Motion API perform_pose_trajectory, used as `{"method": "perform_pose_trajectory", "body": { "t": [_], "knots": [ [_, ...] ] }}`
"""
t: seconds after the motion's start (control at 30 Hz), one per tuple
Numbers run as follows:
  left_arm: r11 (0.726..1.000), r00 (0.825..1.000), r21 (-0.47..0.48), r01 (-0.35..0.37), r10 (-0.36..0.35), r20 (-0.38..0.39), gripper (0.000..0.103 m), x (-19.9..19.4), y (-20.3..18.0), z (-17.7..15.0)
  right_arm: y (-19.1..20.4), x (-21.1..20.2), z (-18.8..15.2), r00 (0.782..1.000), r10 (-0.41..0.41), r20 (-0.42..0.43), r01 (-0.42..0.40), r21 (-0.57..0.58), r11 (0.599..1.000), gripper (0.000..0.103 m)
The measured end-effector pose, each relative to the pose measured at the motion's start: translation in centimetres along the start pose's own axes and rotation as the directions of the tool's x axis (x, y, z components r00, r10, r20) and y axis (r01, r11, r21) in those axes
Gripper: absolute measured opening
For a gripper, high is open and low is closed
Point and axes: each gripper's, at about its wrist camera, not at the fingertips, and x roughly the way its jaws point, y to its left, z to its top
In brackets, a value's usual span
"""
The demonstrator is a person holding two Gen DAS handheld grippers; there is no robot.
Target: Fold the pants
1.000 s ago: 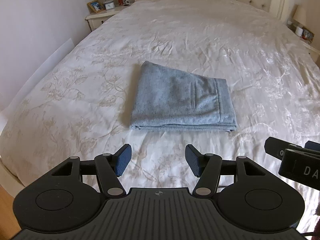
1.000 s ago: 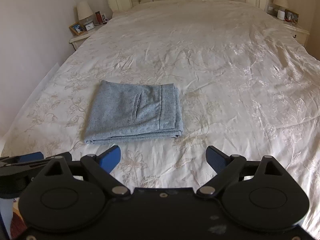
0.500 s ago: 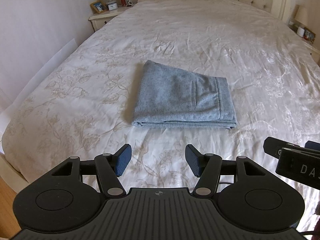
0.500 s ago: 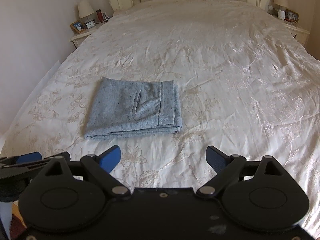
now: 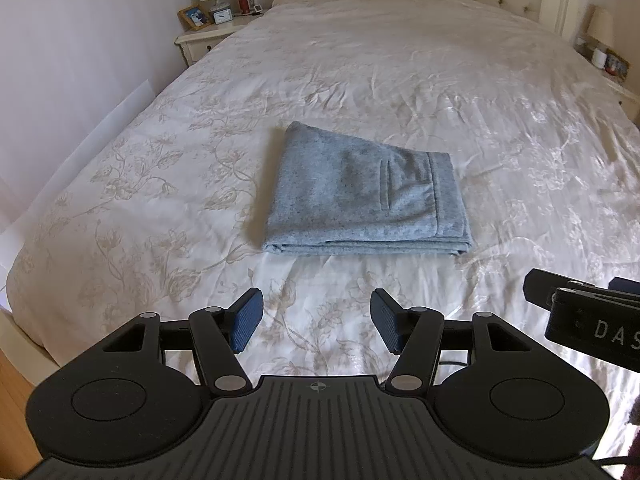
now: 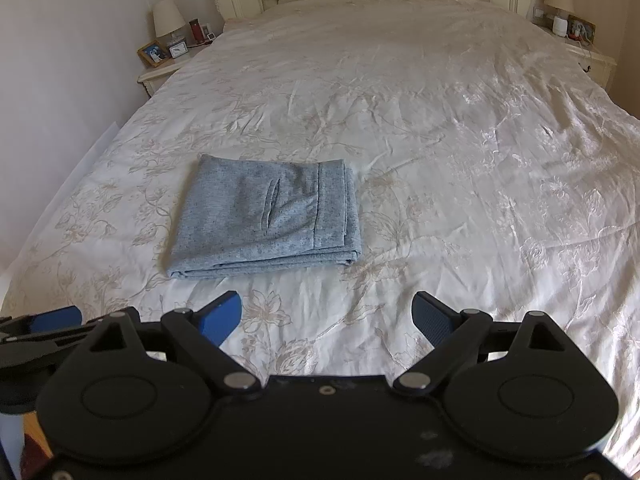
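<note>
Grey pants (image 5: 366, 194) sit folded in a neat rectangle on the bed (image 5: 500, 120), toward its left side. Left gripper (image 5: 315, 322) and right gripper (image 6: 326, 320) hover near the foot, both spread wide, holding nothing.

Soft daylight, sheen glaring on the bedspread (image 5: 500, 128) at right, sharp focus, fisheye bending and dark corners

Left gripper (image 5: 316, 322) jaws spread — right gripper (image 6: 326, 322) likewise, side by side
</note>
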Motion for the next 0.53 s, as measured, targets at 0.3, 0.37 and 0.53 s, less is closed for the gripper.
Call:
{"method": "perform_pose_trajectory", "body": {
  "t": [0.3,0.37,0.53],
  "knots": [
    [1.000,1.000,0.002,0.005,-0.005,-0.003,0.058,0.1,0.0,0.0,0.0,0.4,0.1,1.000,-0.001,-0.010,0.001,0.001,1.000,0.097],
    [1.000,1.000,0.002,0.005,-0.005,-0.003,0.058,0.1,0.0,0.0,0.1,0.5,0.1,1.000,-0.003,-0.011,0.003,0.004,1.000,0.097],
    [1.000,1.000,0.004,0.005,-0.005,-0.006,0.058,0.3,0.1,-0.1,0.3,1.0,0.2,1.000,-0.003,-0.019,0.003,0.009,1.000,0.097]
  ]
}}
